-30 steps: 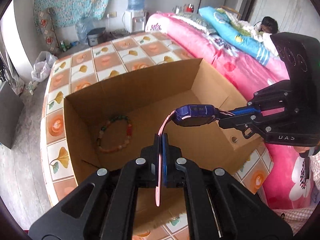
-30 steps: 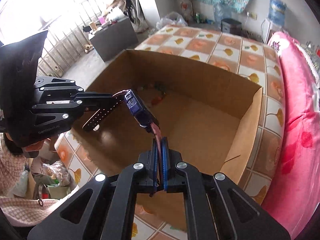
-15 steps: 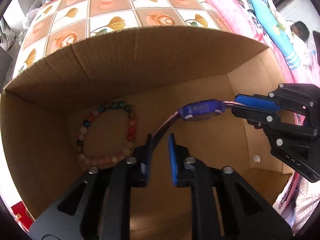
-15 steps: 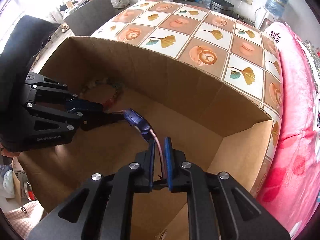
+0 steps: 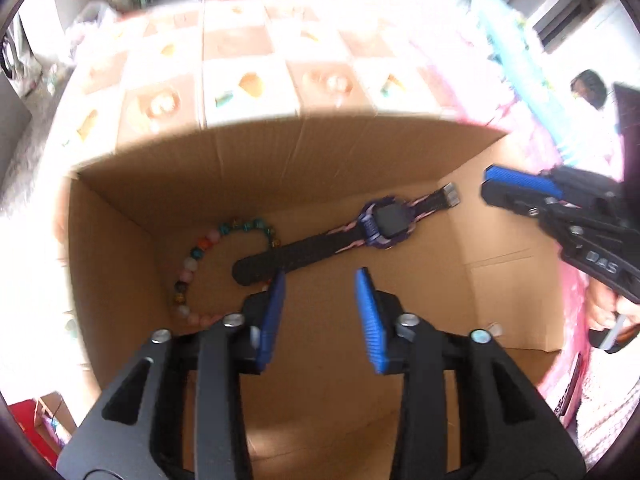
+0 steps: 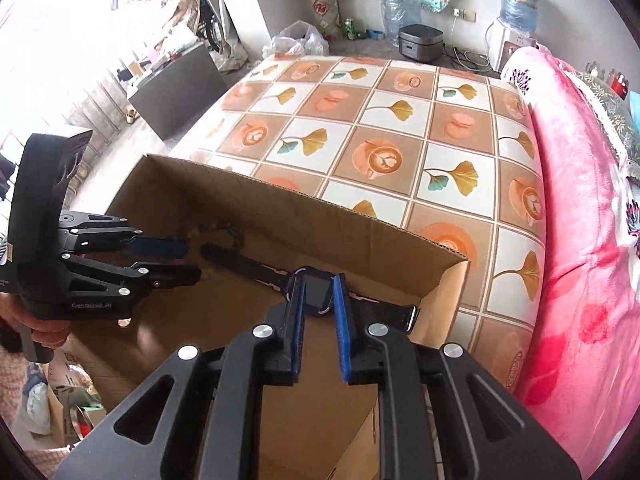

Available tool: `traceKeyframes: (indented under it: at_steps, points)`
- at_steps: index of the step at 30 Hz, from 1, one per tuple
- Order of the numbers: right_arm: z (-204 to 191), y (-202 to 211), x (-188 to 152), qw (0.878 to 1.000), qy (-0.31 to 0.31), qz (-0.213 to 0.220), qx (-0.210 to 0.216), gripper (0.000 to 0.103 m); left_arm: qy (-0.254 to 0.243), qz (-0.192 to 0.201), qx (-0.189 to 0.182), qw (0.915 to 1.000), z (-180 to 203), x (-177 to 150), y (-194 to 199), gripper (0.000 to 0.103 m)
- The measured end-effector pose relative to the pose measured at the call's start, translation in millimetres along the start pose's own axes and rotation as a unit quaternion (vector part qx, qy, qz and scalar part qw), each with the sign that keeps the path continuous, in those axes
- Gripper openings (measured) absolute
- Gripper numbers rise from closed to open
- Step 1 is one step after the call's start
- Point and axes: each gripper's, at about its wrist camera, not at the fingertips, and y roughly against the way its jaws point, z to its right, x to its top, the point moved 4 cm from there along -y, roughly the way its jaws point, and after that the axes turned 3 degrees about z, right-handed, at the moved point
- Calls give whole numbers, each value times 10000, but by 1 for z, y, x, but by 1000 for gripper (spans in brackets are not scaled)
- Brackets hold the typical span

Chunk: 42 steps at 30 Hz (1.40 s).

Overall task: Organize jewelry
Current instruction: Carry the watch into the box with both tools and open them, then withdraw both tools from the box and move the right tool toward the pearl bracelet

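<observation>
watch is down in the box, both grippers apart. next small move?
Probably lift both grippers up and out of the brown cardboard box. The black-strapped purple watch lies flat on the box floor, its strap tip overlapping the multicoloured bead bracelet. The left gripper and right gripper are opening, with nothing pinched between their blue pads, so the drop looks done.

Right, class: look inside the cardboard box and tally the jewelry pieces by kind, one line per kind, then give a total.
Watch, black strap, lying flat on the floor of the cardboard box: 1
Beaded bracelet, multicoloured, partly under the strap's end: 1
Total: 2
</observation>
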Motion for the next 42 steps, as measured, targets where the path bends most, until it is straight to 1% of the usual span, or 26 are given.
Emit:
traceKeyframes:
  at_steps: [2,4,7,10,11,14,16,18,20,23,25,27,28,29,30,32,34,36,38,42]
  points:
    - [-3,22,-4,9995,-50,281,127,15,-159,489,-78,9986,8,-7,35,47]
    - [-9,50,-11,9978,-67,623,205,18,-321,1011,-147,9942,16,-21,73,60]
    - [-28,95,-38,9913,-54,1247,412,23,-545,1650,-287,9844,25,-53,121,68]
    - [-49,129,-78,9822,-102,1706,777,24,-789,2062,-324,9748,33,-97,153,74]
    - [-56,137,-91,9794,-108,1797,913,24,-838,2139,-332,9727,38,-104,159,75]
    - [-73,141,-132,9741,-148,1939,1150,24,-927,2285,-249,9688,41,-147,168,78]
    - [-84,129,-157,9761,-202,1829,1154,24,-911,2317,-160,9684,44,-170,161,82]
    - [-91,109,-178,9786,-340,1632,1206,24,-783,2176,-63,9729,43,-188,141,82]
    - [-97,85,-196,9829,-519,1369,1119,24,-775,1941,252,9776,41,-202,112,82]
    - [-110,47,-217,9907,-554,923,830,24,-817,1530,926,9805,34,-220,66,82]
    - [-118,30,-230,9963,-338,726,321,24,-927,1261,1330,9787,34,-226,43,82]
    - [-122,22,-241,9976,-181,667,-76,25,-1056,1097,1570,9758,33,-231,28,82]
    - [-121,21,-245,9971,-154,664,-333,31,-1091,1031,1629,9751,33,-232,23,82]
    - [-118,21,-249,9960,-161,681,-550,33,-1111,960,1666,9750,32,-233,19,85]
    - [-113,21,-252,9955,-241,684,-608,34,-1079,1003,1691,9745,31,-233,19,87]
    - [-100,19,-256,9950,-591,656,-467,34,-1002,1021,1682,9753,26,-232,19,92]
    - [-93,18,-256,9933,-789,694,-475,34,-913,1023,1650,9767,22,-231,18,95]
    - [-92,19,-250,9927,-710,808,-552,34,-773,1036,1547,9795,18,-234,17,96]
    - [-98,18,-240,9931,-533,897,-535,34,-550,1053,1415,9828,14,-234,16,96]
    - [-113,9,-220,9940,-181,991,-420,34,-543,1109,1420,9821,13,-234,15,96]
